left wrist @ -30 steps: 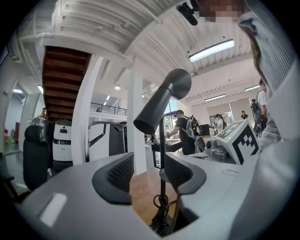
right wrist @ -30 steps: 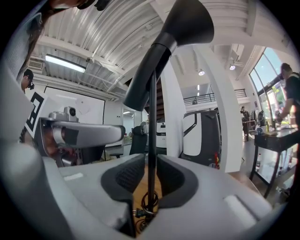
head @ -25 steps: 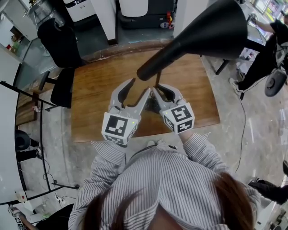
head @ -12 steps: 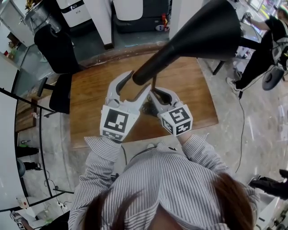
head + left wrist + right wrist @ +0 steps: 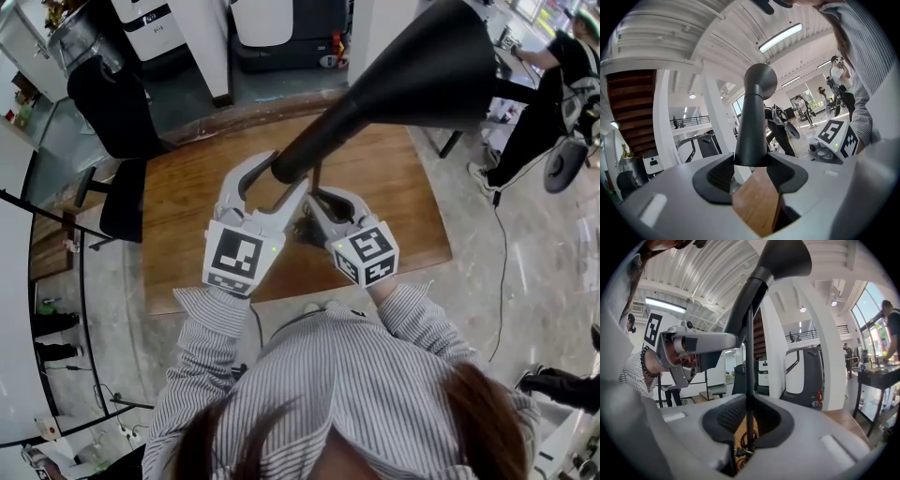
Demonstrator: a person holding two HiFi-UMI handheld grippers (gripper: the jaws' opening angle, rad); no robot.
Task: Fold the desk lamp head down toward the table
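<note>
The black cone-shaped lamp head (image 5: 422,66) stands raised above the wooden table (image 5: 197,197), its narrow neck pointing back at me. My left gripper (image 5: 284,171) has that neck (image 5: 753,122) between its jaws. The jaws are closing and both pads touch the neck. My right gripper (image 5: 317,195) is shut on the thin black lamp stem (image 5: 749,357), low down and close to the base. The right gripper view shows the lamp head (image 5: 780,258) high overhead, with the left gripper (image 5: 701,345) reaching the neck from the left. A cable (image 5: 744,446) coils below the right jaws.
A black office chair (image 5: 112,112) stands past the table's left edge. Dark machines (image 5: 281,28) line the back wall. A person (image 5: 553,103) stands at a desk on the right. The table's near edge (image 5: 281,286) lies just in front of my body.
My left gripper has risen and rolled a little, so the end of the neck now sits between its jaws rather than above them. The right gripper has stayed on the stem.
</note>
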